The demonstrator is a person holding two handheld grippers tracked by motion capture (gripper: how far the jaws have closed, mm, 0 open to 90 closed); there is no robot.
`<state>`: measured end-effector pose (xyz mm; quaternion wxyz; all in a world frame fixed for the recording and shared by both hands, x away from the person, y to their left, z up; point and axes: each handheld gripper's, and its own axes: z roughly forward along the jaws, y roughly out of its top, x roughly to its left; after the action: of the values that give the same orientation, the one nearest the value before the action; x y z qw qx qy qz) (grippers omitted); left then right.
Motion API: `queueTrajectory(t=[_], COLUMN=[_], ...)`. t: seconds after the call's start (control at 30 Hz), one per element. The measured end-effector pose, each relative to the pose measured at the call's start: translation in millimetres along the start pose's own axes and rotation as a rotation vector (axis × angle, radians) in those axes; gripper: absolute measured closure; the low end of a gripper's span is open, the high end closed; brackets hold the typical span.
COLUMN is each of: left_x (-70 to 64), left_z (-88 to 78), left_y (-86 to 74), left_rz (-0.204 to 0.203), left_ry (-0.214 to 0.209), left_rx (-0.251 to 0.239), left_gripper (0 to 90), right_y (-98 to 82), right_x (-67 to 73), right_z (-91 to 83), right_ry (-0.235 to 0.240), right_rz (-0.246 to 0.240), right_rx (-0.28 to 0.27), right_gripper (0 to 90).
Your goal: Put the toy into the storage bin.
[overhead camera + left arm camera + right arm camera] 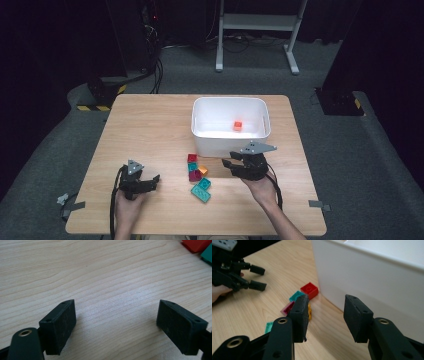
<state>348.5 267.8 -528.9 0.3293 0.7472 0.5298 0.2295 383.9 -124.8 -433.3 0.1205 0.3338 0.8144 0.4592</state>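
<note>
A small cluster of toy bricks lies in front of a white bin (227, 145): a red brick (192, 158), a small teal brick (192, 167), an orange one (203, 170), a magenta one (195, 175) and a larger teal brick (201, 190). Inside the bin sits one orange brick (238, 126). My right gripper (226, 165) hovers just right of the cluster, open, with nothing between its jaws (327, 315); past them I see the red brick (310, 290) and the bin wall (367, 277). My left gripper (156, 180) rests open on bare wood (116, 325), left of the bricks.
The wooden table (150, 130) has bare room on its left half and along the front. The bin stands close behind the bricks and beside my right jaws. Dark floor, cables and a metal stand (257, 22) lie beyond the table.
</note>
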Motion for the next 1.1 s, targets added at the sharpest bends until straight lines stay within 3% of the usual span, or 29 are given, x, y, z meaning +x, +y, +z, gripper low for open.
queueTrajectory(t=[0.37, 0.7, 1.1], left_x=[0.0, 0.0, 0.0], left_z=[0.0, 0.0, 0.0], left_y=[0.0, 0.0, 0.0], left_rz=[0.000, 0.000, -0.001], left_ry=[0.000, 0.000, 0.000], left_rx=[0.000, 0.000, 0.000], left_gripper=[16.0, 16.0, 16.1], right_y=[-17.1, -34.0, -41.2], right_x=[5.1, 11.5, 19.9], right_z=[17.2, 43.9, 65.0], right_ry=[0.023, 0.086, 0.118], right_rz=[0.025, 0.048, 0.052], right_rx=[0.041, 0.110, 0.144], right_gripper=[54.0, 56.2, 58.9])
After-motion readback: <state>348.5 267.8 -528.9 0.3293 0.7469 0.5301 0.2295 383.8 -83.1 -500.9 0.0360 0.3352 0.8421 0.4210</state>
